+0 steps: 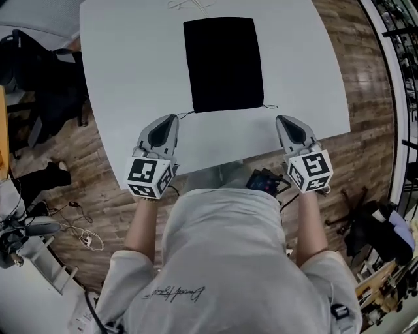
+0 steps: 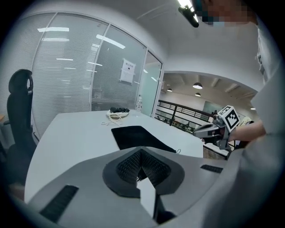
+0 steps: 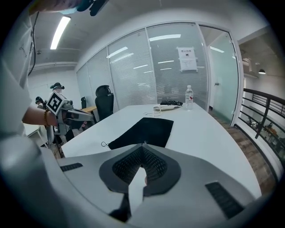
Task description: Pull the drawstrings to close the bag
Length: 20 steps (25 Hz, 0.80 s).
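Observation:
A flat black drawstring bag [image 1: 223, 63] lies on the white table [image 1: 130, 78], its opening towards me. A thin drawstring [image 1: 185, 115] trails from its near left corner and a small loop of drawstring [image 1: 270, 106] sticks out at the near right corner. My left gripper [image 1: 175, 119] hovers just short of the left string, jaws shut with nothing seen between them. My right gripper [image 1: 281, 120] is held below the right loop, also shut and empty. From the right gripper view the bag [image 3: 144, 130] and left loop [image 3: 103, 144] lie on the table, apart from the left gripper [image 3: 91, 117].
A bundle of pale cord [image 1: 190, 6] and a water bottle [image 3: 189, 95] sit at the table's far end. A black office chair [image 2: 19, 116] stands at the left side. Bags and cables [image 1: 39, 85] lie on the wooden floor. A railing [image 3: 262, 111] runs on the right.

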Each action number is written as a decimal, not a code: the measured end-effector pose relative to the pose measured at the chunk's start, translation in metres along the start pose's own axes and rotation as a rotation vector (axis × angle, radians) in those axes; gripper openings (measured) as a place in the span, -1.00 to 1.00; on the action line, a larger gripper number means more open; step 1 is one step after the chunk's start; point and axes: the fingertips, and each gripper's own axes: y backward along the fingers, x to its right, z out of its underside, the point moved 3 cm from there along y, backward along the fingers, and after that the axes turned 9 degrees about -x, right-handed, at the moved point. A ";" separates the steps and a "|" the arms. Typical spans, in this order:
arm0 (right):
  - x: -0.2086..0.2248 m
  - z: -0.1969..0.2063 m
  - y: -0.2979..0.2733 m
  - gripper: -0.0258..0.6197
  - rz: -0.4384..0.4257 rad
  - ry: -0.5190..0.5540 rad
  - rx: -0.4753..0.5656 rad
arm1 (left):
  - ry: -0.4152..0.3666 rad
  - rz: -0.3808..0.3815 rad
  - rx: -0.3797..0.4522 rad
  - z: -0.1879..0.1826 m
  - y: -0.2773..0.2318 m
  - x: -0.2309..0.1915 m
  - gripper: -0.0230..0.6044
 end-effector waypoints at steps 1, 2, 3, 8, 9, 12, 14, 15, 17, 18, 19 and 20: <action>0.002 0.002 -0.002 -0.85 0.002 0.004 -0.007 | -0.002 -0.007 -0.014 0.005 -0.003 -0.003 -0.90; 0.003 0.004 -0.005 -0.85 0.003 0.009 -0.013 | -0.009 -0.015 -0.030 0.010 -0.007 -0.006 -0.90; 0.004 0.005 -0.008 -0.85 0.002 0.012 -0.018 | -0.021 -0.026 -0.049 0.016 -0.011 -0.009 -0.90; 0.007 0.013 -0.015 -0.85 -0.011 0.009 -0.035 | -0.114 -0.041 -0.165 0.048 -0.032 -0.018 -0.89; 0.006 0.015 -0.016 -0.85 -0.012 0.007 -0.039 | -0.144 -0.025 -0.193 0.055 -0.036 -0.019 -0.89; 0.004 0.021 -0.019 -0.85 -0.010 -0.008 -0.050 | -0.247 0.011 -0.264 0.068 -0.046 -0.019 -0.89; 0.004 0.025 -0.020 -0.85 -0.009 -0.017 -0.057 | -0.290 0.012 -0.288 0.073 -0.050 -0.022 -0.88; 0.003 0.028 -0.021 -0.85 -0.009 -0.018 -0.061 | -0.300 0.010 -0.297 0.075 -0.053 -0.024 -0.86; 0.004 0.032 -0.022 -0.85 -0.010 -0.017 -0.066 | -0.326 0.003 -0.321 0.079 -0.057 -0.026 -0.80; 0.004 0.033 -0.022 -0.85 -0.011 -0.018 -0.065 | -0.347 -0.001 -0.338 0.081 -0.060 -0.027 -0.75; 0.005 0.033 -0.022 -0.85 -0.010 -0.019 -0.064 | -0.367 -0.005 -0.354 0.083 -0.062 -0.027 -0.72; 0.005 0.033 -0.022 -0.85 -0.010 -0.021 -0.062 | -0.380 -0.009 -0.365 0.085 -0.065 -0.027 -0.70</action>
